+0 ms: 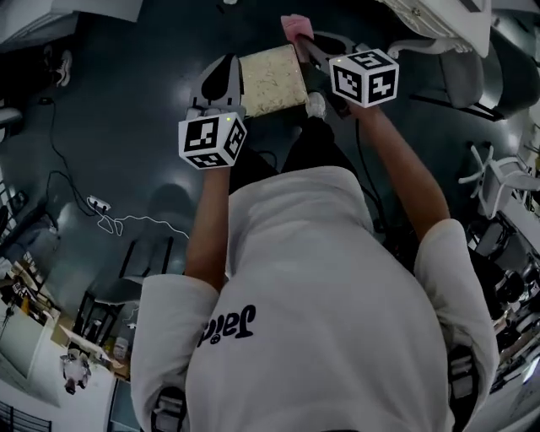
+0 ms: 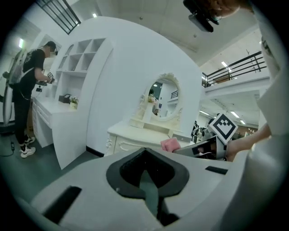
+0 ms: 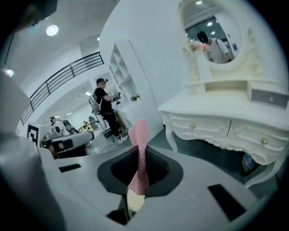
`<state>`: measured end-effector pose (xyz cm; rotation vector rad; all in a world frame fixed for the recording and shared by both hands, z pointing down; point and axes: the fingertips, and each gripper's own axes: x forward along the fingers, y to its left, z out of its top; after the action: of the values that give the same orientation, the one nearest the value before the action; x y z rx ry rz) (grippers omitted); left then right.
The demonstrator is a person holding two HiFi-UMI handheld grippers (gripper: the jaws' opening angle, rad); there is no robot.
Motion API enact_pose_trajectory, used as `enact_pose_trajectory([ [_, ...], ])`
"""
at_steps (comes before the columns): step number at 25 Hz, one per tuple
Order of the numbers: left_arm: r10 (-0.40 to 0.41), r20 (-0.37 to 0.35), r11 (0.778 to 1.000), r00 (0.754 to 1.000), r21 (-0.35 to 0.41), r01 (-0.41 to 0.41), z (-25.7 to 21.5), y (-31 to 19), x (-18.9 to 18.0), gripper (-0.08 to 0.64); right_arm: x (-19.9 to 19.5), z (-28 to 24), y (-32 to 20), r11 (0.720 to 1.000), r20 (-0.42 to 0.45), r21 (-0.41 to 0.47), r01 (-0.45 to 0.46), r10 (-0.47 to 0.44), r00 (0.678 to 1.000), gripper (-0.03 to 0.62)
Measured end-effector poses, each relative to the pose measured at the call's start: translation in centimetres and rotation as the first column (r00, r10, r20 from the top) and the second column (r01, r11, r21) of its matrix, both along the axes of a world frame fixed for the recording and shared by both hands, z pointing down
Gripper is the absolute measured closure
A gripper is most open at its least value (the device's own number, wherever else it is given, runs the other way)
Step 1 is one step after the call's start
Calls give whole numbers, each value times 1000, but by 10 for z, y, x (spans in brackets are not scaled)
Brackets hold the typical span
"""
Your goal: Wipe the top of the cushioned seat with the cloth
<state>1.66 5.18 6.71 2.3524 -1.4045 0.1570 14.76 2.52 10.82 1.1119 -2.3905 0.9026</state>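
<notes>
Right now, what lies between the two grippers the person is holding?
In the head view, the cushioned seat lies between the left gripper and the right gripper, which pinches the pink cloth by the seat's far corner.

Two hand-held grippers [image 1: 221,78] [image 1: 302,44], one pink cloth [image 1: 295,25], one cushioned seat [image 1: 272,80], one dressing table [image 3: 226,118], one oval mirror [image 3: 216,38]

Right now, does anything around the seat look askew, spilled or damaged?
Nothing stands out. The cushioned seat looks whole, the pink cloth is pinched in the right claw, and the left claw is shut on nothing. A loose white cable lies on the floor, away from the seat.
</notes>
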Motion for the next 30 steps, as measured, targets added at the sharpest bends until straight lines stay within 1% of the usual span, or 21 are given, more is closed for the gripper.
enact_pose_trajectory([
  [2, -1, -8, 1000, 1000, 16, 1, -35, -3, -1, 549, 7, -36, -16, 997, 25, 63, -51, 50, 998, 568],
  [4, 18, -22, 998, 1000, 53, -17, -65, 1, -1, 549, 14, -66, -24, 991, 53, 97, -90, 85, 995, 568],
  [6, 38, -26, 995, 999, 89, -35, -85, 7, -2, 549, 21, -89, -27, 986, 59, 125, -108, 101, 993, 568],
  [9, 37, -42, 994, 998, 109, -33, -95, 9, -7, 548, 29, -112, -30, 980, 36, 168, -104, 99, 994, 568],
  [13, 33, -59, 991, 998, 133, -25, -98, 3, -9, 549, 35, -126, -31, 973, 21, 208, -102, 100, 995, 568],
  [17, 45, -57, 983, 997, 179, -35, -109, -8, -1, 549, 34, -141, -30, 957, 42, 252, -147, 141, 989, 568],
  [19, 48, -47, 976, 998, 216, -37, -119, -12, 1, 548, 27, -150, -29, 941, 45, 293, -167, 161, 986, 568],
  [22, 47, -16, 958, 999, 284, -41, -140, -18, -1, 549, 7, -167, -26, 912, 41, 370, -176, 173, 984, 568],
  [26, 29, 18, 930, 999, 365, -34, -166, -17, -6, 549, -21, -184, -19, 889, 45, 427, -165, 161, 986, 568],
  [30, 0, 26, 909, 1000, 416, -11, -184, -21, -15, 549, -35, -197, -24, 844, -2, 508, -170, 198, 980, 568],
])
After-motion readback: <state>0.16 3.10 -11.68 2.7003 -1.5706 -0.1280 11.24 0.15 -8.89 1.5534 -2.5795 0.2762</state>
